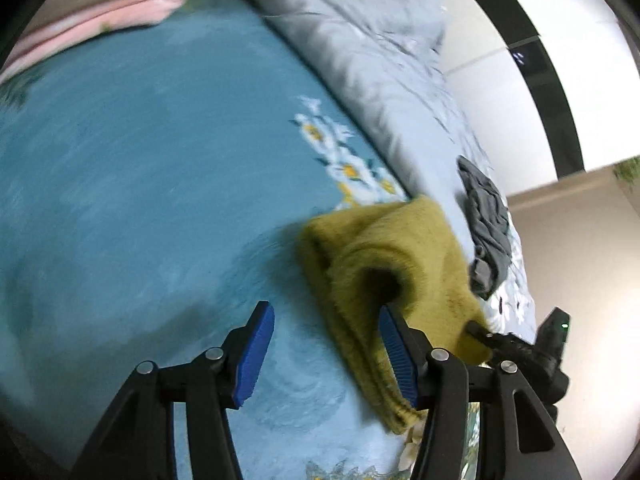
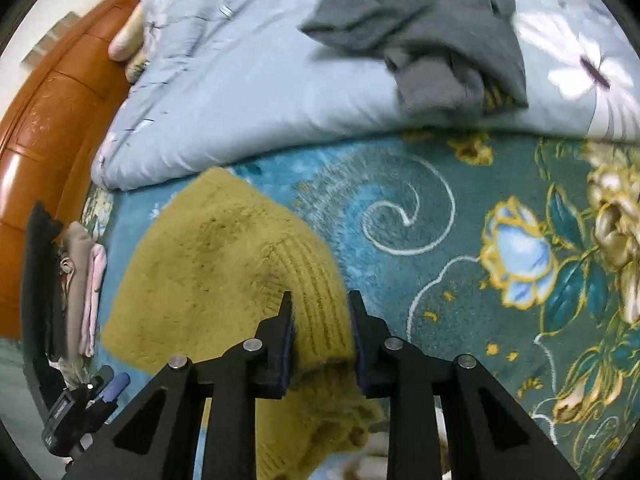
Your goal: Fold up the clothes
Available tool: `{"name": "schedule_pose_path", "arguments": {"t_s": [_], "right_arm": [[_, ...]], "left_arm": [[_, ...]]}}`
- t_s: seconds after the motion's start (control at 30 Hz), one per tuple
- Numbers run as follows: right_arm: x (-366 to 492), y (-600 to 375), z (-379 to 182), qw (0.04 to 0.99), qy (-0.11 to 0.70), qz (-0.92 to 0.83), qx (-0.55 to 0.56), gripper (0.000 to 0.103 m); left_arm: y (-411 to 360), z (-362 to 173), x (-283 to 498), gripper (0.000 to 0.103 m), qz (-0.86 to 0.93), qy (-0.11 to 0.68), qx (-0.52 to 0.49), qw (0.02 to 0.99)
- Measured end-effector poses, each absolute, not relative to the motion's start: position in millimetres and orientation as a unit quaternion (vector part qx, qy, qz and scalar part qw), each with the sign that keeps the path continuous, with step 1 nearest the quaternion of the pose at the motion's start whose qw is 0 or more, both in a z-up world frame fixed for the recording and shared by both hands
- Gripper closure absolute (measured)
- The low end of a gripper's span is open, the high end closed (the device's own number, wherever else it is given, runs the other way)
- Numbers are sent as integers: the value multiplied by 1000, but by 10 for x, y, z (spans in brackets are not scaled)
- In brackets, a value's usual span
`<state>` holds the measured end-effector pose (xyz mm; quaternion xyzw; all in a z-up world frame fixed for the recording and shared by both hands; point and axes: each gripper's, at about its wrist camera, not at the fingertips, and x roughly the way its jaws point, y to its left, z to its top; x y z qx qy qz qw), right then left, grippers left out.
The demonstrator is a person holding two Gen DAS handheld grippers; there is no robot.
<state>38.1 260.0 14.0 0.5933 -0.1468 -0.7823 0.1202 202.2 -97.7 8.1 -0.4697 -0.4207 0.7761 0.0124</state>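
**Bed stock: one yellow sweater in my right gripper**

My right gripper (image 2: 320,316) pinches the ribbed hem of one fuzzy mustard sweater (image 2: 208,264), which lies on the teal floral blanket (image 2: 460,240). My left gripper (image 1: 326,346) is spread wide, its one blue pad touching the sweater's edge. One crumpled grey garment (image 2: 424,28) rests on the pale quilt (image 2: 240,80) along the bed's far edge.

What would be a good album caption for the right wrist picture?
Right gripper clamps the ribbed edge of a mustard sweater on a teal floral blanket, grey garment waiting behind.
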Motion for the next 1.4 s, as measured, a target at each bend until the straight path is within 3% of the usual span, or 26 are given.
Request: {"name": "schedule_pose_path", "arguments": {"t_s": [0.03,0.1,0.13,0.2,0.37,0.5,0.67,0.7,0.73,0.8,0.9,1.03,1.13,1.23,1.4], "right_arm": [[385,2592,110,124,-144,-784,591,71],[446,2651,105,128,-159,-792,575,55],[495,2709,110,128,-175,-796,566,41],[667,2866,81,118,-221,-799,547,31],[1120,3073,-195,94,-312,-771,547,31],[1254,3045,-304,87,-336,-758,551,31],[1352,3010,-370,82,-358,-752,547,31],[1372,3003,-383,81,-363,-751,546,31],[1392,2996,-396,80,-367,-749,545,31],[1382,2993,-385,81,-362,-751,547,31],[1388,2999,-394,87,-366,-748,546,31],[1435,2992,-450,97,-370,-745,547,31],[1450,2985,-458,93,-367,-751,541,30],[1461,3001,-450,93,-372,-751,538,30],[1447,3023,-481,90,-407,-743,524,28]], "left_arm": [[-993,100,1965,39,778,-417,-470,17],[-1031,119,1768,36,780,-408,-474,22],[-1043,120,1674,36,780,-404,-477,25],[-1037,107,1499,34,779,-398,-483,36],[-888,-43,1303,34,742,-440,-497,95],[-868,-168,1289,34,705,-501,-487,126],[-827,-234,1278,35,704,-505,-481,133],[-820,-232,1265,41,703,-509,-476,139],[-819,-202,1252,60,709,-504,-473,140],[-825,-106,1226,78,731,-480,-466,136],[-866,23,1192,79,760,-445,-454,136],[-929,-106,1089,65,768,-371,-514,89],[-1073,-258,1116,39,751,-393,-525,72],[-1225,-305,1122,26,744,-436,-503,61],[-1156,-562,944,25,721,-445,-528,59]]}}
